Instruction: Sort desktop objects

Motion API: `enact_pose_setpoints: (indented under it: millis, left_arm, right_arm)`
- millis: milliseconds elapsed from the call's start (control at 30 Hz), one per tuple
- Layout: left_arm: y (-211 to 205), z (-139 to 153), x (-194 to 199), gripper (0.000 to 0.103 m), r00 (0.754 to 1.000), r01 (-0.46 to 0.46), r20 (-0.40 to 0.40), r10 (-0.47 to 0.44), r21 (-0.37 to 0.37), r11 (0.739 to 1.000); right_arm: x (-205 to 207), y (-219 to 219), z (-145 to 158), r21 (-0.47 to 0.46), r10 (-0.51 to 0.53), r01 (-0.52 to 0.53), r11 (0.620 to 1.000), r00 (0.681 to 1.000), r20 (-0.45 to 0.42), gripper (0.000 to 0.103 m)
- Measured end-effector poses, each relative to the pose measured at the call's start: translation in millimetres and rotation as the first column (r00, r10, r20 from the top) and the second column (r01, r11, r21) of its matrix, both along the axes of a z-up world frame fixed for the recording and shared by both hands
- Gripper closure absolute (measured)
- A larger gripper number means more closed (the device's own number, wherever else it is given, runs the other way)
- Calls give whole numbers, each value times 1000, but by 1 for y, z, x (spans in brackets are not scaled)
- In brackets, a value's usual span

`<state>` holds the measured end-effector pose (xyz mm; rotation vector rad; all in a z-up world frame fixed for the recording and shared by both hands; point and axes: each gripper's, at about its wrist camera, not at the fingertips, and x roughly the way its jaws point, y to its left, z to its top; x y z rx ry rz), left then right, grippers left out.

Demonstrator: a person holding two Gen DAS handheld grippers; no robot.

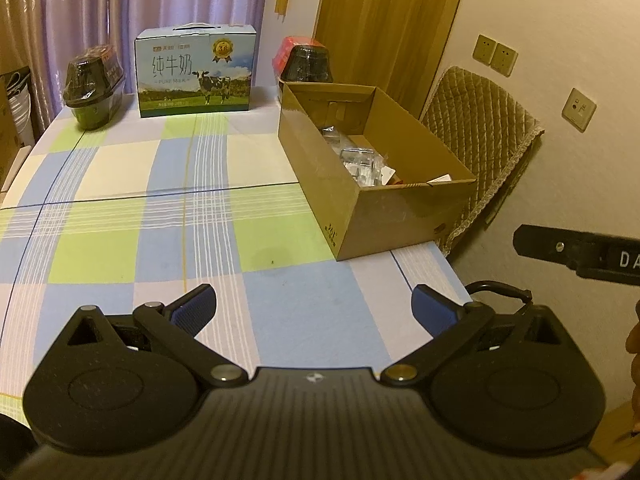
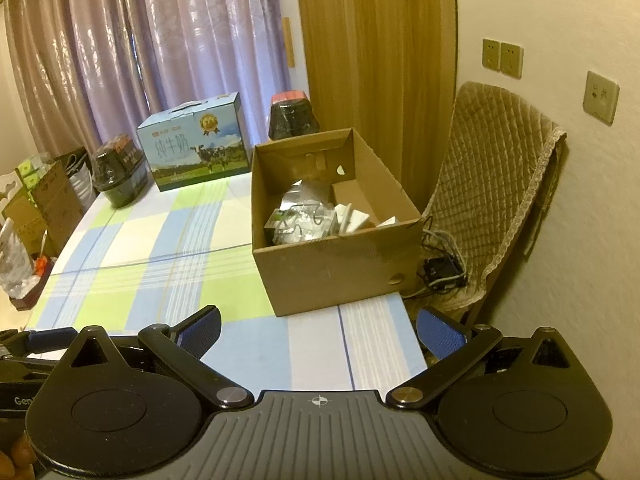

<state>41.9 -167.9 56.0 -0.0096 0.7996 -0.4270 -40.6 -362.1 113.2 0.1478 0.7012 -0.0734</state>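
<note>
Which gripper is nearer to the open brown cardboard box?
Right, slightly, as far as I can judge. The right gripper faces the open brown cardboard box almost directly; the left gripper sits left of it.

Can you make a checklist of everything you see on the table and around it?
Surface: checked tablecloth, mostly bare.
Job's things: open cardboard box holding clear packets and white items.
Clutter: milk carton, two dark wrapped tubs at the far edge.
Grippers: left gripper open, empty; right gripper open, empty.
Cables: tangle beside the table.
Surroundings: curtains, padded chair, wall sockets.
</note>
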Motion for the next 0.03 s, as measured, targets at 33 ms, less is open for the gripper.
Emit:
enact_pose_setpoints:
  millis: [33]
  left_arm:
    - [0, 0, 1, 1, 1000, -1, -2, 1, -1, 1000]
  right_arm:
    - [0, 0, 0, 0, 0, 0, 1000, 1000, 0, 2]
